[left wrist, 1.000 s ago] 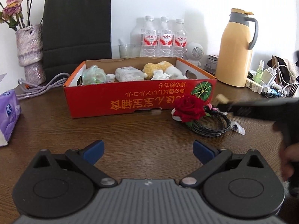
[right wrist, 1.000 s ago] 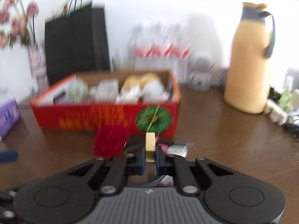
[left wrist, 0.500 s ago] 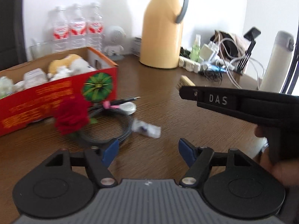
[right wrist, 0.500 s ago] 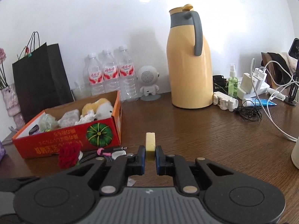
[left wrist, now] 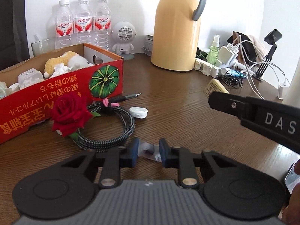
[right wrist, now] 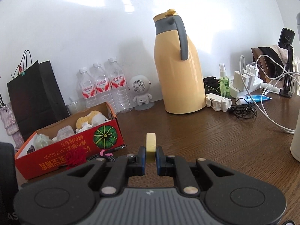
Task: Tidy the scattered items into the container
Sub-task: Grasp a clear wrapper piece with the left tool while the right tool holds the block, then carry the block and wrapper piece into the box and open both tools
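Clear plastic, crinkled, with a purple smear inside: a small wrapper (left wrist: pixel 149 151) sits at lower centre of the left wrist view, right between the blue pads of the left gripper (left wrist: pixel 149 152). A second ago those jaws stood wide over bare table; they have just been closing, and the view has swung right from the box front to the loose items. Pads now look to be pinching the wrapper's two ends, though contact on the right side is hard to confirm. Read: pick just made, carry to box comes next.

Right gripper (right wrist: pixel 151 155), lower centre of its own view, jaws near together and clamped on a pale yellow eraser-like block (right wrist: pixel 151 147) that stands upright above the pads. Same block shows at right of the left view, poking past the black gripper body. It was already held a second ago; not yet dropped.

Red cardboard box (left wrist: pixel 56 91), left of frame, holds a plush toy, tissue and white packs. Loose in front of it: red rose (left wrist: pixel 69 114), braided cable coil (left wrist: pixel 110 129), white flat case (left wrist: pixel 138 112). So three items remain on the wooden table (left wrist: pixel 178 97), two are in the grippers.
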`<state>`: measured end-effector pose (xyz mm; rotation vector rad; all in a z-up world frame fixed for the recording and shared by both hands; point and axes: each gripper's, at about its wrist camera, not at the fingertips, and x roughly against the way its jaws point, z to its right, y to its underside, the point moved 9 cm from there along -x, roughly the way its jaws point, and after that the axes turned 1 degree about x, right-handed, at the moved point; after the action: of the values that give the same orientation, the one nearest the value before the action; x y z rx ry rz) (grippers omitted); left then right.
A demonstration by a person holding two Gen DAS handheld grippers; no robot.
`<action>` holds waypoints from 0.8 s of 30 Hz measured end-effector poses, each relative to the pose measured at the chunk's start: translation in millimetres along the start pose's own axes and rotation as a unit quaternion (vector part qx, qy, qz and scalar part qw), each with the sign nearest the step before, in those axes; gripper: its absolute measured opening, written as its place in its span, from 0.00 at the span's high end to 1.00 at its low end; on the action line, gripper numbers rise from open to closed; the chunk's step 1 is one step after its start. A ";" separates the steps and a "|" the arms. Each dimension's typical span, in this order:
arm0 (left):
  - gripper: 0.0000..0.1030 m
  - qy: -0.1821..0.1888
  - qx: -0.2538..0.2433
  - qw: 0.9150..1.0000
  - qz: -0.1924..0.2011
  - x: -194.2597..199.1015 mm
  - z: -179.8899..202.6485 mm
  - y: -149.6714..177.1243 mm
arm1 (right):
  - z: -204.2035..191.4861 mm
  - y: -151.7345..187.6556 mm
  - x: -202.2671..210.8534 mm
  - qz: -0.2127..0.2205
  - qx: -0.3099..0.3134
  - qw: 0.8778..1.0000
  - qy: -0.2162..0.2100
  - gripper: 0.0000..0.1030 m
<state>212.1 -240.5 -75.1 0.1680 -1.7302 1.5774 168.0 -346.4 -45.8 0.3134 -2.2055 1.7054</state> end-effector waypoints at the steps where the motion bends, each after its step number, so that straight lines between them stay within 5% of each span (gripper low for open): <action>1: 0.85 -0.001 -0.003 1.000 0.004 2.7 0.9 -0.3 | -1.0 -0.1 0.2 0.001 0.002 1.000 -0.001 0.90; 7: 0.85 -0.028 0.011 0.998 0.055 55.8 -17.1 -0.2 | -12.9 4.3 1.8 -0.001 0.021 1.000 -0.018 0.90; 16: 0.85 -0.184 0.087 0.970 0.134 152.4 -120.9 17.5 | -82.6 19.7 20.2 0.008 0.124 0.985 -0.120 0.90; 24: 0.85 -0.174 0.133 0.962 0.165 143.0 -187.5 -53.6 | -120.5 -13.4 28.4 -0.001 0.101 0.986 -0.132 0.90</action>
<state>226.9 -29.2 41.6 0.3176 -1.8727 2.1320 162.1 -232.6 4.4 0.6239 -2.2086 1.9907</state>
